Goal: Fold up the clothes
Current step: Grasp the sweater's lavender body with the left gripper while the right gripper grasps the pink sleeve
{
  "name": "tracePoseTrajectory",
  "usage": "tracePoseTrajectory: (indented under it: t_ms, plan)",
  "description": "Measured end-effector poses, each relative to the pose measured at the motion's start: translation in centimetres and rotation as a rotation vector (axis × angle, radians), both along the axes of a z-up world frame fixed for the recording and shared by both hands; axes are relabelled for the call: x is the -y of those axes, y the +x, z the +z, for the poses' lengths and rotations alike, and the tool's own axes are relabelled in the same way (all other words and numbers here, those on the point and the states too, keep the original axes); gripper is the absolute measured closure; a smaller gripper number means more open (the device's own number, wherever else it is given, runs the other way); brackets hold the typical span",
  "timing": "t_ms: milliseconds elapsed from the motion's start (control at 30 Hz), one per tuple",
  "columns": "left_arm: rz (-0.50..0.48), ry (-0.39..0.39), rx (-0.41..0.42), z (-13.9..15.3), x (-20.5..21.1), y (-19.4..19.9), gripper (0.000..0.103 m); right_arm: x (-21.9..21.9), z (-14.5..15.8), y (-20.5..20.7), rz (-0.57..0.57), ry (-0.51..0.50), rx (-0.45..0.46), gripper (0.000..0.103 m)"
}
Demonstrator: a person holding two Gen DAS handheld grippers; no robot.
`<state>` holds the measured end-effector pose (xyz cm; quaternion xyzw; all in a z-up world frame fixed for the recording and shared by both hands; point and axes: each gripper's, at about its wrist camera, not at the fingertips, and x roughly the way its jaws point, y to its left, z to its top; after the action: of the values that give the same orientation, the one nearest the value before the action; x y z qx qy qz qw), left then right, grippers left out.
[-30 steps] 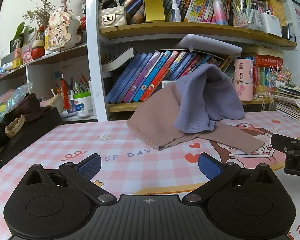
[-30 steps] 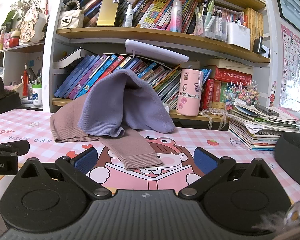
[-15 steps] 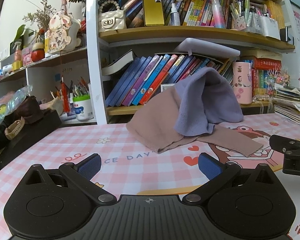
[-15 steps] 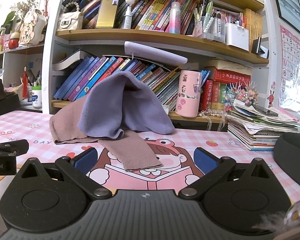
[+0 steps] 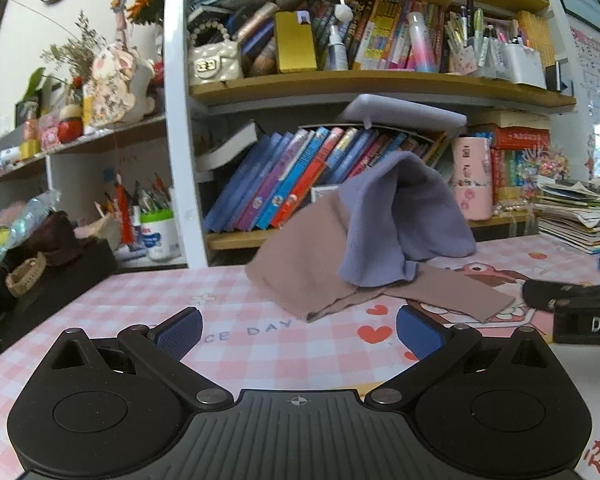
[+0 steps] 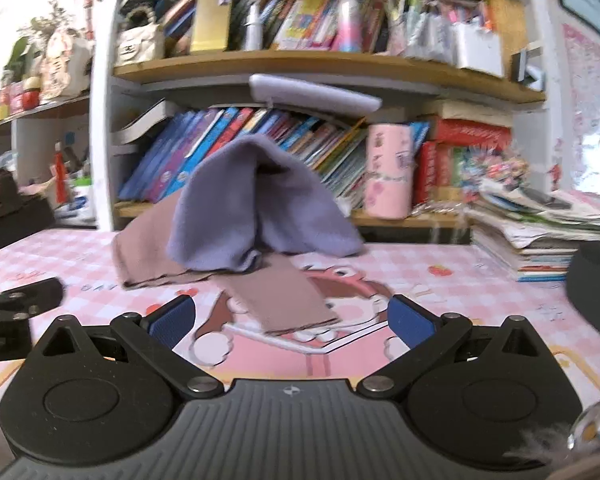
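Note:
A purple-grey garment (image 5: pixel 400 216) lies heaped over a tan-brown garment (image 5: pixel 308 276) on the pink checked table mat, leaning against the bookshelf. In the right wrist view the purple garment (image 6: pixel 256 208) peaks over the tan one (image 6: pixel 284 296), whose sleeve end reaches toward me. My left gripper (image 5: pixel 298 330) is open and empty, a short way in front of the tan hem. My right gripper (image 6: pixel 290 320) is open and empty, its fingers on either side of the tan sleeve end, slightly short of it. The right gripper's body (image 5: pixel 572 300) shows at the right of the left wrist view.
A bookshelf (image 5: pixel 340 84) full of books stands behind the clothes. A pink cup (image 5: pixel 472 180) sits on its lower shelf. A stack of magazines (image 6: pixel 540 232) lies at the right. A dark box (image 5: pixel 48 272) with clutter sits at the left. A dark round object (image 6: pixel 596 288) is at far right.
Both grippers have moved forward toward the clothes; the garments appear larger and closer. The right wrist view is now motion-blurred. Both stay open.

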<state>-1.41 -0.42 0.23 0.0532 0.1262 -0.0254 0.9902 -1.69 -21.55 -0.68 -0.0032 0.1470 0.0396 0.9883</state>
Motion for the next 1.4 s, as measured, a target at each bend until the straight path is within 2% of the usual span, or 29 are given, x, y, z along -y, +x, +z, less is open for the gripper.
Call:
tracePoseTrajectory:
  t_ms: [233, 400, 600, 700, 900, 967, 1000, 1033, 1133, 1167, 1233, 1267, 1300, 1333, 1367, 1400]
  plan:
    - [-0.056, -0.06, -0.071, -0.2, -0.4, 1.4, 0.0, -0.3, -0.1, 1.2, 0.051, -0.001, -0.062, 0.0]
    - [-0.061, 0.02, -0.061, 0.7, 0.5, 3.5, 0.0, -0.4, 0.7, 3.7, 0.047, -0.064, -0.061, 0.0]
    - [-0.13, 0.075, -0.066, 2.4, 1.7, 7.8, 0.0, 1.3, 2.2, 9.3, 0.098, 0.126, -0.133, 0.001]
    - [-0.137, 0.088, -0.095, 2.4, 2.7, 10.9, 0.0, 2.0, 2.2, 12.4, 0.08, 0.238, -0.165, 0.003]
    - [-0.122, 0.113, -0.136, 1.2, 4.6, 15.4, 0.0, 3.4, -0.1, 15.2, 0.036, 0.461, -0.204, 0.018]
    - [-0.113, 0.121, -0.137, 0.9, 5.1, 16.5, 0.004, 3.9, -1.0, 15.5, 0.012, 0.491, -0.218, 0.031]
    - [-0.111, 0.126, -0.14, 0.9, 5.4, 17.0, 0.008, 4.3, -1.3, 15.7, 0.0, 0.509, -0.232, 0.041]
    - [-0.109, 0.136, -0.143, 0.8, 5.7, 17.6, 0.01, 4.8, -1.7, 15.8, -0.011, 0.529, -0.245, 0.044]
    - [-0.104, 0.167, -0.128, 0.7, 6.9, 19.0, 0.013, 6.6, -2.6, 15.9, -0.018, 0.658, -0.263, 0.044]
    - [-0.101, 0.177, -0.119, 0.7, 7.3, 19.6, 0.015, 7.1, -2.8, 15.9, -0.014, 0.698, -0.267, 0.044]
    - [-0.096, 0.187, -0.111, 0.7, 7.9, 20.6, 0.027, 7.8, -3.1, 15.9, 0.007, 0.778, -0.272, 0.043]
    - [-0.096, 0.181, -0.12, 0.7, 8.1, 21.2, 0.042, 8.0, -3.2, 15.9, 0.022, 0.819, -0.273, 0.042]
    - [-0.094, 0.166, -0.139, 0.8, 8.2, 21.9, 0.065, 8.3, -3.4, 15.9, 0.037, 0.86, -0.274, 0.04]
    - [-0.098, 0.139, -0.159, 0.8, 7.9, 22.2, 0.076, 8.5, -3.5, 15.9, 0.053, 0.902, -0.276, 0.037]
    - [-0.106, 0.107, -0.18, 0.9, 7.6, 22.3, 0.091, 8.7, -3.6, 15.9, 0.068, 0.943, -0.277, 0.035]
    - [-0.114, 0.075, -0.2, 1.0, 7.3, 22.4, 0.096, 9.0, -3.8, 15.9, 0.084, 0.984, -0.278, 0.034]
